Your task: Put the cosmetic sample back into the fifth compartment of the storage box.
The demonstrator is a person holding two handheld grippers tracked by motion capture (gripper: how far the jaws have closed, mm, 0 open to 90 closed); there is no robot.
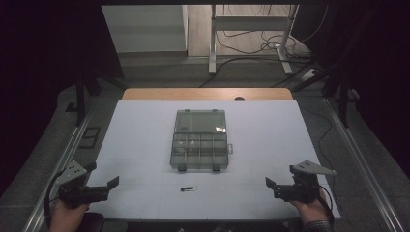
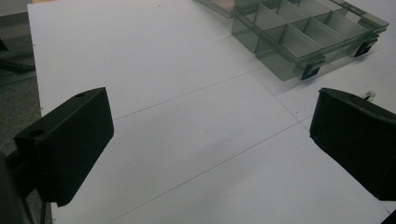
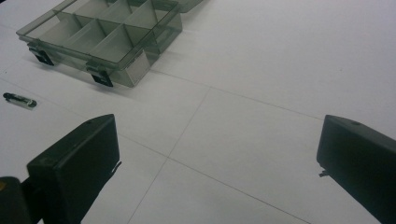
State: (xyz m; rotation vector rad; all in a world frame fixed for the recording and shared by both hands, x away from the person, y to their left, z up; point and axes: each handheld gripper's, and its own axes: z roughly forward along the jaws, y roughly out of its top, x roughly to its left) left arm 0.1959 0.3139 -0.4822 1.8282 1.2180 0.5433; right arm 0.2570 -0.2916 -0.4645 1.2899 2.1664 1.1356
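Small dark clip lies untouched at 6 o'clock of the open compartment box. Both grippers, left gripper and right gripper, are held wide open; approach is judged next.

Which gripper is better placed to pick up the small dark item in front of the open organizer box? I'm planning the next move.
Neither clearly. The small item lies about midway between the left gripper and right gripper, both open. I'd lean right: the right gripper view has it in clear sight.
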